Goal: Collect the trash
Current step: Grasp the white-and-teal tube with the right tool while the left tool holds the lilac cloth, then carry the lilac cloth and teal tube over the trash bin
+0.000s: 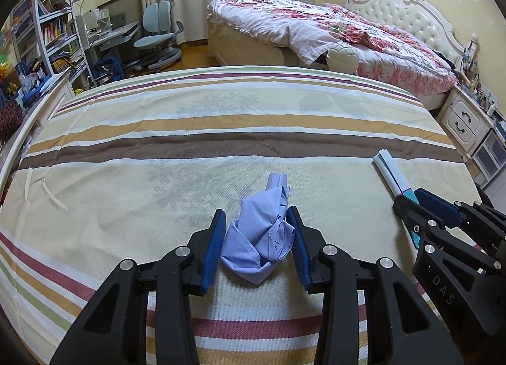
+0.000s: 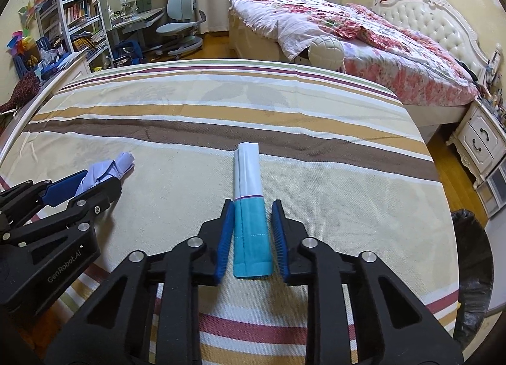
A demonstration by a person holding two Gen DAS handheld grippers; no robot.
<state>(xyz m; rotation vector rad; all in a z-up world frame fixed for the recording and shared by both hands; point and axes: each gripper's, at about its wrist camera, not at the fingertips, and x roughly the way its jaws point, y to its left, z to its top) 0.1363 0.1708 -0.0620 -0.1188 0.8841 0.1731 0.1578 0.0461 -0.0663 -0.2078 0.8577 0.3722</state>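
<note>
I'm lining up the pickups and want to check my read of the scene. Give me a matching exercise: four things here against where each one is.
Things:
1. crumpled lilac paper
2. white-and-teal roll
3. black bin bag
4. cream ball

Places:
A. beside the floral bed
B. between the left tool's fingers
C. past the right edge of the striped cloth
D. between the right tool's fingers

Pairs: 1-B, 2-D, 3-C, 4-A
</note>
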